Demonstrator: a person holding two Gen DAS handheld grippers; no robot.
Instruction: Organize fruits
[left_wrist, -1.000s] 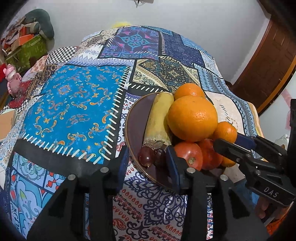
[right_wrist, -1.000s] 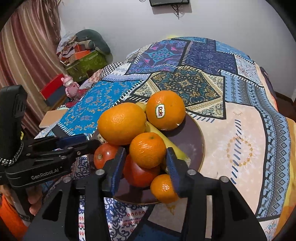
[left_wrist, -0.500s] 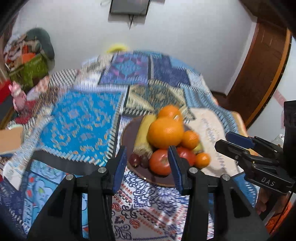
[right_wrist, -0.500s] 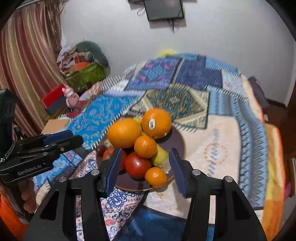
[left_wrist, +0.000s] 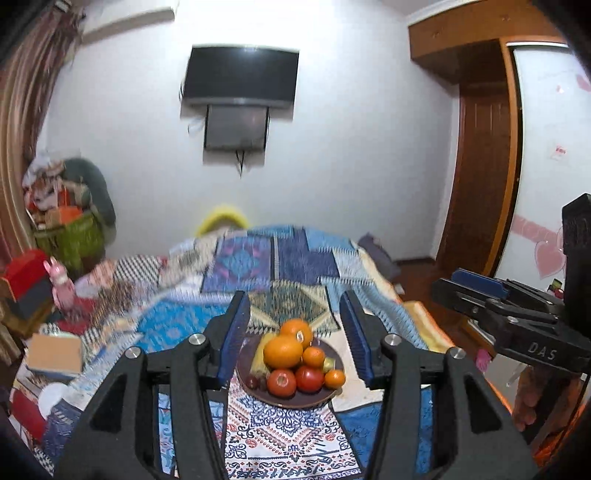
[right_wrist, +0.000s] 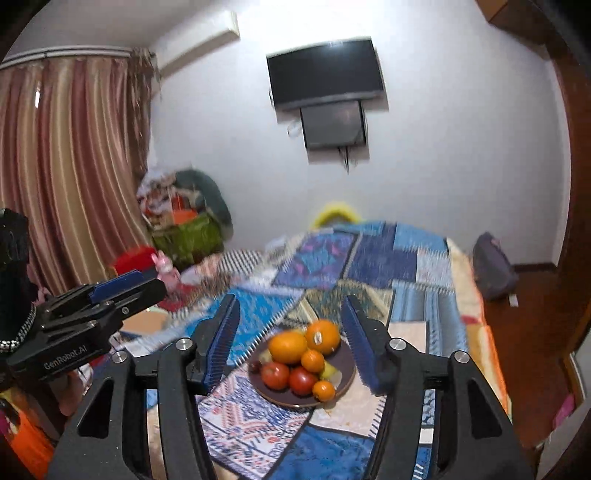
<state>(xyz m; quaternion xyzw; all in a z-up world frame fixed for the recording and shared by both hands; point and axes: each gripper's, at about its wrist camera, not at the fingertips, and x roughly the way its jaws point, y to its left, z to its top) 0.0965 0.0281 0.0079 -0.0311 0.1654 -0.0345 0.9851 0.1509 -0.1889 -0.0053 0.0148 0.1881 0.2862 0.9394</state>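
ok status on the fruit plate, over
Both hand-held grippers open, empty: left, right. Fruit piled on plate on quilt. Nothing in the way.

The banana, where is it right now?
In the left wrist view the banana lies on the plate's left side, tucked behind the big orange, with grapes at its near end.

In the left wrist view, the letters "DAS" stand in pale print on the black body of the right gripper (left_wrist: 476, 291), at about 3 o'clock in the frame. In the right wrist view, "GenRobot.AI" is printed along the black body of the left gripper (right_wrist: 122, 286), at about 9 o'clock. The far orange (right_wrist: 322, 336) on the plate carries a small white sticker; its print is too small to read.
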